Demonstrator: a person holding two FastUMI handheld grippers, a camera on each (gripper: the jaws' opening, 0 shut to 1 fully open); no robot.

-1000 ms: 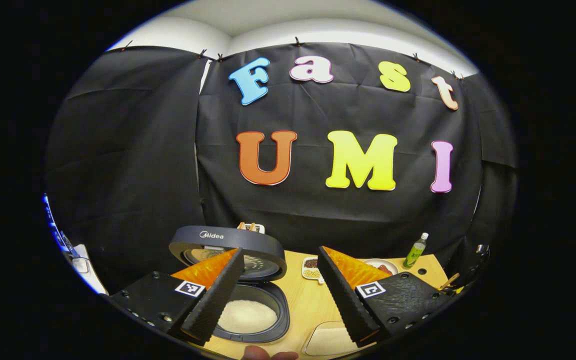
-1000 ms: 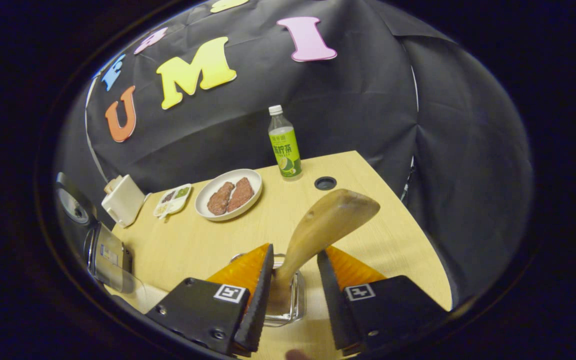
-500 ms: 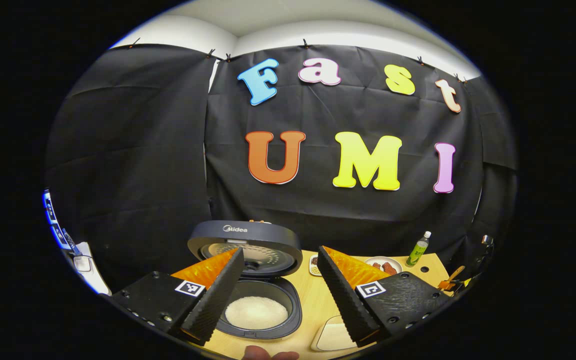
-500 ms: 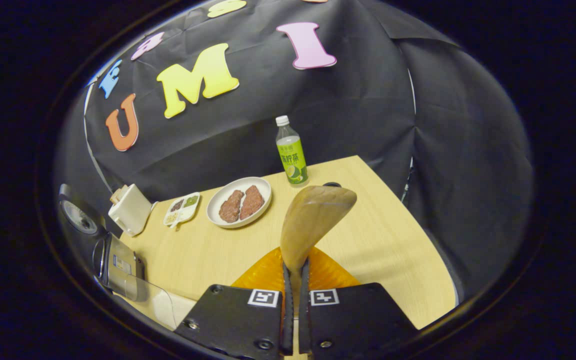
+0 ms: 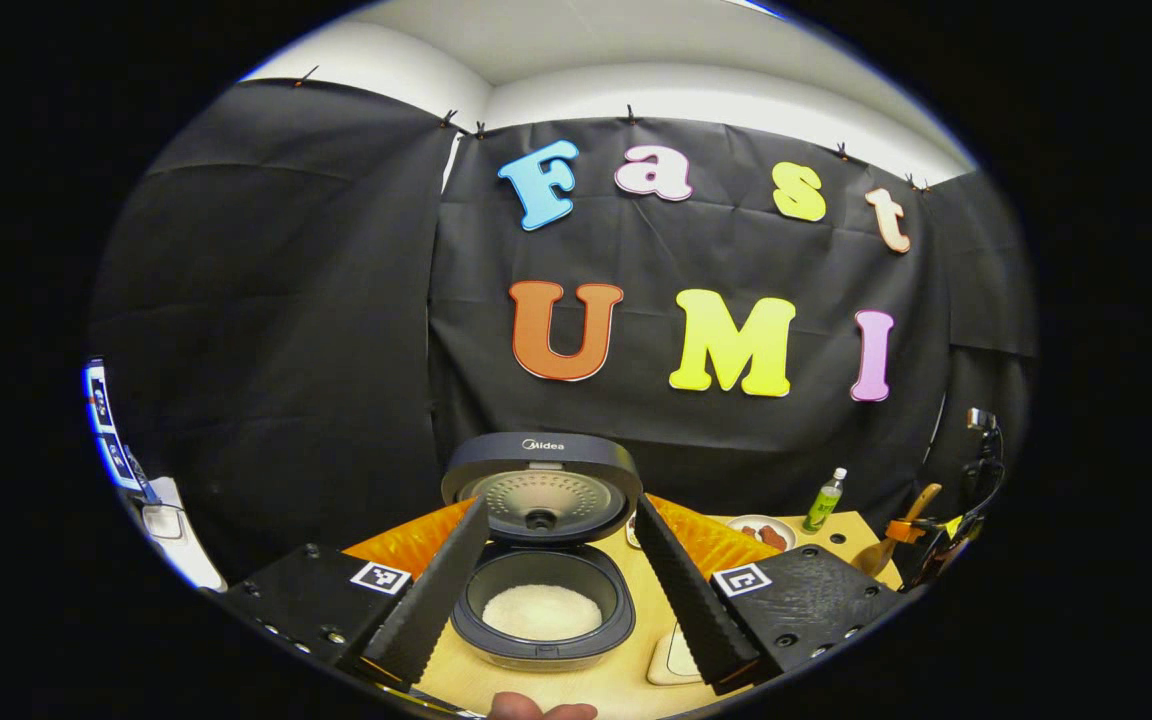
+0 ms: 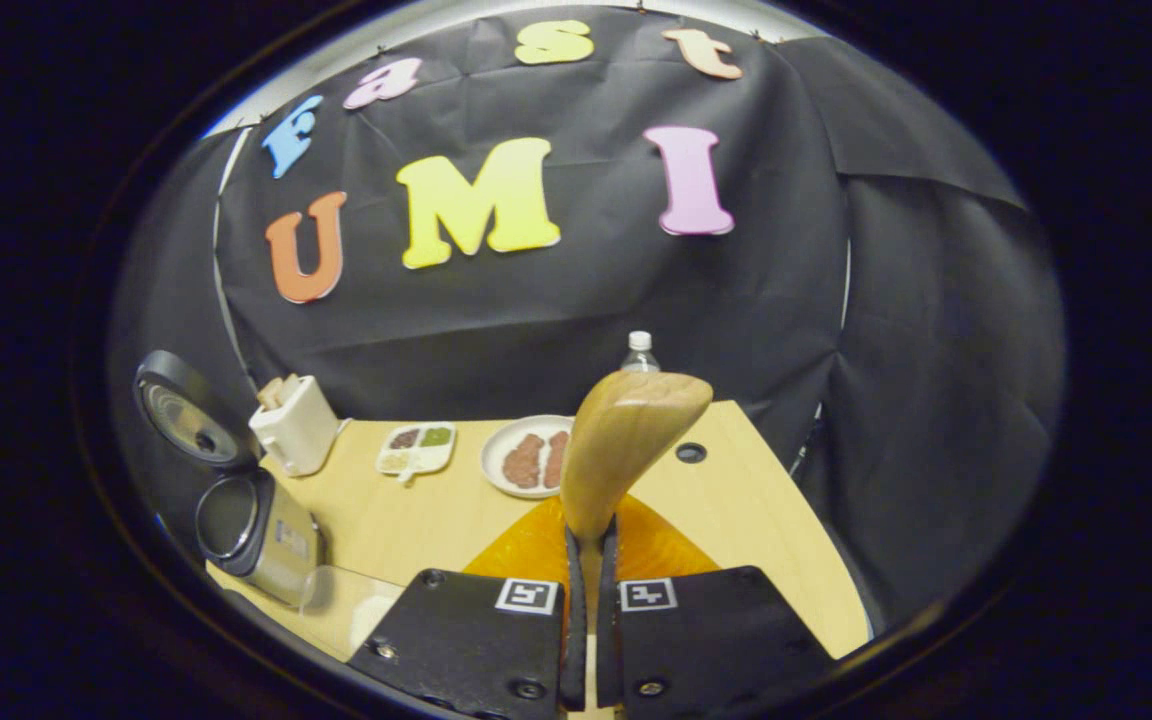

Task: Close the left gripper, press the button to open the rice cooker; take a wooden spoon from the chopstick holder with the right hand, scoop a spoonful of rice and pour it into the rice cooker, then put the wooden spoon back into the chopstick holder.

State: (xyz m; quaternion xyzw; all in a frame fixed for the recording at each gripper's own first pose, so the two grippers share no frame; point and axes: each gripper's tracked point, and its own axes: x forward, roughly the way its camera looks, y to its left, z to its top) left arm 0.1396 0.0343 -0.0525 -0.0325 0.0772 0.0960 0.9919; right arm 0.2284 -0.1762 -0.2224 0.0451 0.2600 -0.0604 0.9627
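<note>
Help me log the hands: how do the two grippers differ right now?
The left gripper is open and holds nothing; the right gripper is shut on the wooden spoon. The left gripper looks over the open rice cooker; the right gripper holds the spoon bowl-up above the table. Both are over the same table.

Black cloth wall point(image 5: 286, 330), wooden table point(image 6: 436, 520).

Open dark rice cooker point(image 5: 546, 610) with upright round lid point(image 5: 540, 490) blocking the rear. Bare pale wooden tabletop point(image 6: 416, 520) between cooker and white plate point(image 6: 526, 462).
</note>
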